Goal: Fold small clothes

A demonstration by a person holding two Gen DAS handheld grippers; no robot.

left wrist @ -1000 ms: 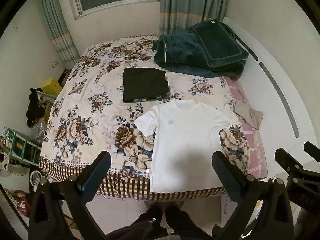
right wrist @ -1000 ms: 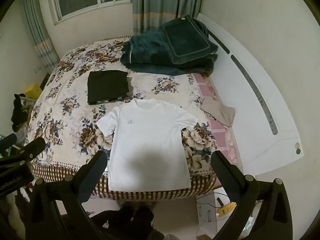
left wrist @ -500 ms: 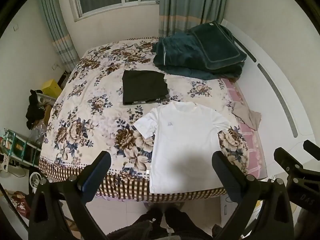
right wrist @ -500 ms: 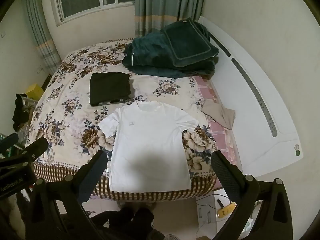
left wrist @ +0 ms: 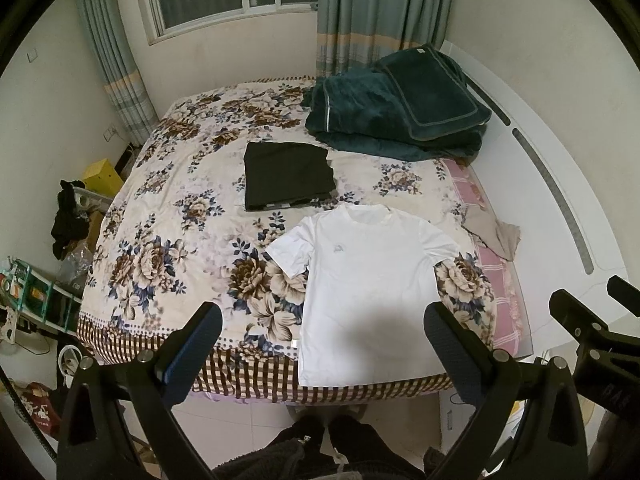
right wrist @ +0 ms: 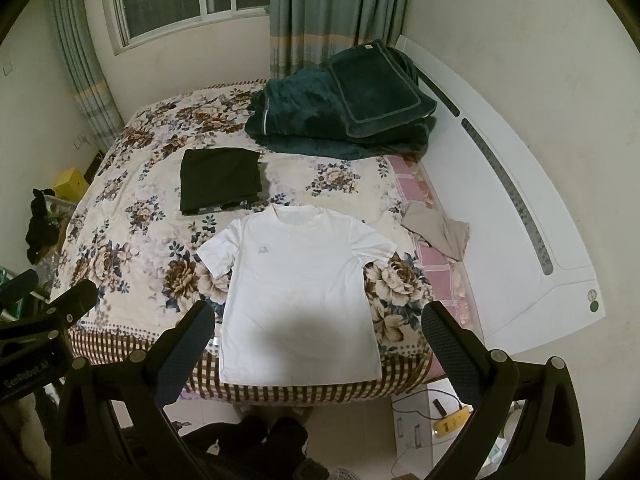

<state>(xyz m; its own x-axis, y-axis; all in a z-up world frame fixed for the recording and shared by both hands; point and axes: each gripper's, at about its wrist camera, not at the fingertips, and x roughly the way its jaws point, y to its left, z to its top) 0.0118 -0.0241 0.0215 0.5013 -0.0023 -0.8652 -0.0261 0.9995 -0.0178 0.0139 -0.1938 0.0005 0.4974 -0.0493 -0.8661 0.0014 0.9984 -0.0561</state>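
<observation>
Lying flat ahead of and below both wide-open, empty claws: shirt (left wrist: 372, 280), collar far, hem near, left gripper (left wrist: 320, 344) and right gripper (right wrist: 316, 340) about equally near.

T-shirt (left wrist: 372, 292) flat on bed (left wrist: 168, 240), near edge, hem at the foot. Folded garment (left wrist: 286, 174) behind it, to the left. Blanket pile (left wrist: 396, 120) at far right, pillow (left wrist: 432, 96) on top.

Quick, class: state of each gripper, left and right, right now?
Left gripper: open, holding nothing, above the white T-shirt.
Right gripper: open, holding nothing.
</observation>
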